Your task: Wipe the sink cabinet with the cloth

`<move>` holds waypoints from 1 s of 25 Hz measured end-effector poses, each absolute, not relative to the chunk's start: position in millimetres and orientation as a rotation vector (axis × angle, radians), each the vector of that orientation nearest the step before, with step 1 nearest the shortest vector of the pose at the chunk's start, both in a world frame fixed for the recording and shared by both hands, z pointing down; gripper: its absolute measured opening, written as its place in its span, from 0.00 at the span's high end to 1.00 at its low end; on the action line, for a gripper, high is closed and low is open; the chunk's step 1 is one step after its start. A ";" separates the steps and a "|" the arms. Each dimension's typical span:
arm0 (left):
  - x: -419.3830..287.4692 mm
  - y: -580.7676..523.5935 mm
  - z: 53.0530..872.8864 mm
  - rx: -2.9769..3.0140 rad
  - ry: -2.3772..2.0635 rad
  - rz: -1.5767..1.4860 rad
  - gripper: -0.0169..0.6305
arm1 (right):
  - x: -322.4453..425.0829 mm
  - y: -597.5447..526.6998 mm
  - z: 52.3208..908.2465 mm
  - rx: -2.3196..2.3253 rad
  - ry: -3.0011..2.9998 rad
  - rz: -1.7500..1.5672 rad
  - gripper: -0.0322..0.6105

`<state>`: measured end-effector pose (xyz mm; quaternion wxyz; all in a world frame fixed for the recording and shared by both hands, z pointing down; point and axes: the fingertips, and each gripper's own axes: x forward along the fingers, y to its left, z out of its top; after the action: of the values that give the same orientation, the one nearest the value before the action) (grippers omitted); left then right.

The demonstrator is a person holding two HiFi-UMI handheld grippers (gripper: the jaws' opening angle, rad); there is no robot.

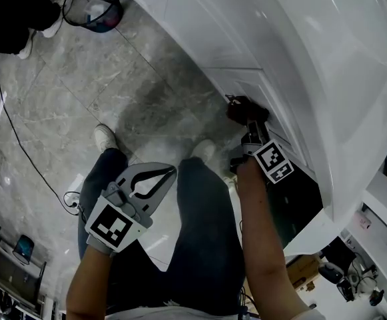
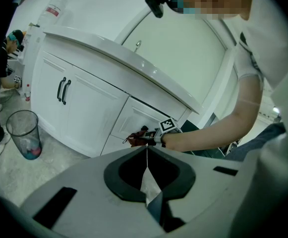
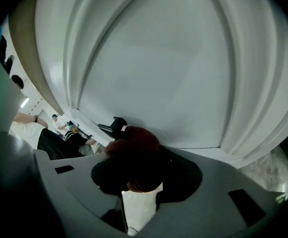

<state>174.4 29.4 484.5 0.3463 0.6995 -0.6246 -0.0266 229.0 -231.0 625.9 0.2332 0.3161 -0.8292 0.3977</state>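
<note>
Grey marbled tile floor (image 1: 60, 112) is recorded in front of the sink cabinet (image 1: 246, 25). The cabinet is white, with panelled doors and a white countertop (image 2: 134, 63) overhanging its front. Black paired handles (image 2: 63, 89) are noted on the doors towards its far end. A mesh waste bin (image 1: 94, 5) stands on the floor just beside that end of the cabinet. A black cable (image 1: 20, 145) is trailed across the tiles well apart from the cabinet.

The left gripper (image 2: 146, 148) is held clear of the cabinet, over the person's legs, with its jaws brought together on nothing.

The right gripper (image 1: 250, 129) is directed at the cabinet's lower door panel, its jaws clamped on the cloth (image 3: 136, 143). The cloth, dark reddish-brown, is bunched into a wad protruding from the jaw tips towards the panel and lying against it. No long axis can be determined from the bunched shape.
</note>
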 end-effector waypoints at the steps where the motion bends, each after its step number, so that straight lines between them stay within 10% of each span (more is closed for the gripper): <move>1: 176.0 28.9 484.2 1.812 -1.621 -0.072 0.95 | 233.3 -232.2 625.7 0.879 -2.270 1.094 0.73; 25: 192.9 28.6 461.5 1.820 -1.600 -0.114 0.95 | 270.2 -238.5 543.7 1.048 -2.334 1.297 0.73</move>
<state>192.9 28.6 461.5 0.3505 0.7026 -0.6177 -0.0438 270.2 -238.5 543.7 0.1362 0.3621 -0.8060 0.4479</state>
